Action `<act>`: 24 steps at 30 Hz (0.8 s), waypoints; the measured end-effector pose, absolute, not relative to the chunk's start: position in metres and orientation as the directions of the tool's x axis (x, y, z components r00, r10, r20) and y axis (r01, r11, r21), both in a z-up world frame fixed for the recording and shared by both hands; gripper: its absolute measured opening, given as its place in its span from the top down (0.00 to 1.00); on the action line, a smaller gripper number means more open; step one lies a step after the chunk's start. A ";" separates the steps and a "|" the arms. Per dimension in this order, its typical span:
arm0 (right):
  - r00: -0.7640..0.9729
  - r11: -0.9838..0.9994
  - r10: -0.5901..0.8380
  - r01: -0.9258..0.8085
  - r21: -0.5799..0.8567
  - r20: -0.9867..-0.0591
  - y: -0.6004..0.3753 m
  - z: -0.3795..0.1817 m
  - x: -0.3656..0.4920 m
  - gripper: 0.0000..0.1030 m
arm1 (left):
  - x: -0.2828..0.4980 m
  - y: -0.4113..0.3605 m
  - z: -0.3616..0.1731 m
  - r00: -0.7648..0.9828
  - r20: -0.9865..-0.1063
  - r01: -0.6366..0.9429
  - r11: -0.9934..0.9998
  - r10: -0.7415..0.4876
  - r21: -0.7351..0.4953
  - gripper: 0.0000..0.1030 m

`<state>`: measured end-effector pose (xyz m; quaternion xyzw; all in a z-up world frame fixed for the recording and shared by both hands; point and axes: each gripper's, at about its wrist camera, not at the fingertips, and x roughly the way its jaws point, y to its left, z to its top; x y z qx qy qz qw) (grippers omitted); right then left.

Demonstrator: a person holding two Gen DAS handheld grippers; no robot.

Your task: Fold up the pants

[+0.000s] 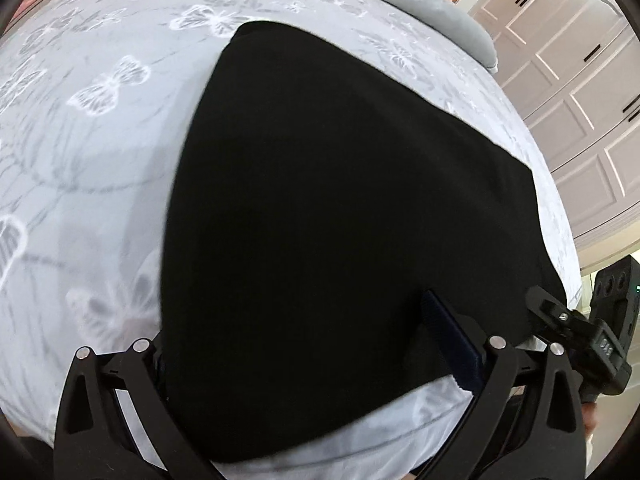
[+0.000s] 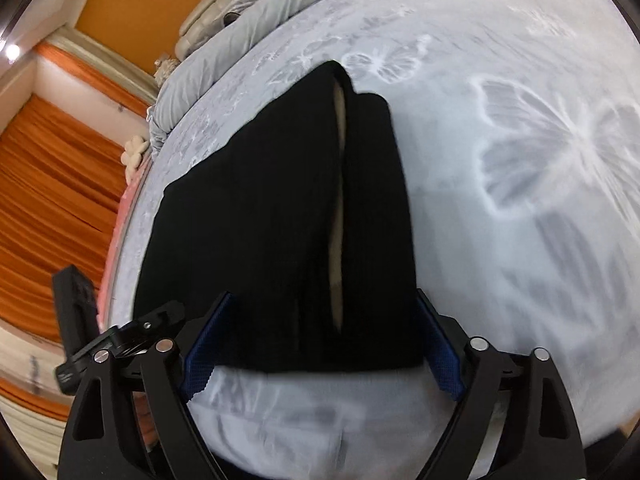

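Lying between both spread claws, seemingly untouched, black pants (image 1: 340, 200) on bedsheet (image 1: 100, 160).

One pair of black pants (image 1: 340, 200), two grippers, one bedsheet (image 1: 100, 160), one grey duvet (image 2: 248, 28)

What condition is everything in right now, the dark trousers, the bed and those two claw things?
Pants: black, folded, lying flat on the bed.
Bedsheet: spread out under the pants.
Left gripper: jaws open, straddling the pants' near edge.
Right gripper: jaws open, also straddling the near edge.
Duvet: bunched at the far end.
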<state>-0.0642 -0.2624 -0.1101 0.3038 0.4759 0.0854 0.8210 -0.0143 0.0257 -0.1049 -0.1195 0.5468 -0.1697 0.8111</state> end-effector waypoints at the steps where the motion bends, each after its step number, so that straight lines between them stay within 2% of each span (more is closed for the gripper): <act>1: 0.539 0.800 0.421 0.158 0.579 -0.730 -0.261 -0.112 -0.059 0.36 | -0.013 0.026 -0.104 0.351 -0.842 0.132 0.912 -0.409 -0.388 0.14; 3: 0.552 0.779 0.451 0.140 0.611 -0.701 -0.258 -0.111 -0.054 0.58 | -0.011 0.030 -0.100 0.368 -0.830 0.105 0.906 -0.419 -0.410 0.37; 4: 0.561 0.771 0.461 0.130 0.623 -0.688 -0.256 -0.106 -0.056 0.61 | -0.012 0.034 -0.095 0.373 -0.816 0.104 0.894 -0.442 -0.437 0.56; 5: 0.574 0.792 0.444 0.108 0.601 -0.688 -0.251 -0.095 -0.059 0.62 | -0.014 0.037 -0.088 0.381 -0.806 0.107 0.888 -0.453 -0.448 0.64; 8: 0.607 0.798 0.451 0.053 0.600 -0.654 -0.236 -0.065 -0.069 0.64 | -0.025 0.043 -0.055 0.433 -0.783 0.139 0.891 -0.447 -0.432 0.75; 11: 0.639 0.804 0.460 -0.006 0.595 -0.616 -0.228 -0.031 -0.079 0.64 | -0.038 0.049 -0.015 0.469 -0.750 0.177 0.881 -0.467 -0.438 0.76; 19: 0.689 0.820 0.499 -0.180 0.543 -0.526 -0.217 0.074 -0.064 0.64 | -0.044 0.056 0.093 0.594 -0.670 0.292 0.895 -0.446 -0.337 0.77; 24: 0.749 0.836 0.487 -0.252 0.487 -0.450 -0.222 0.124 -0.010 0.64 | 0.005 0.034 0.147 0.695 -0.589 0.314 0.911 -0.412 -0.267 0.77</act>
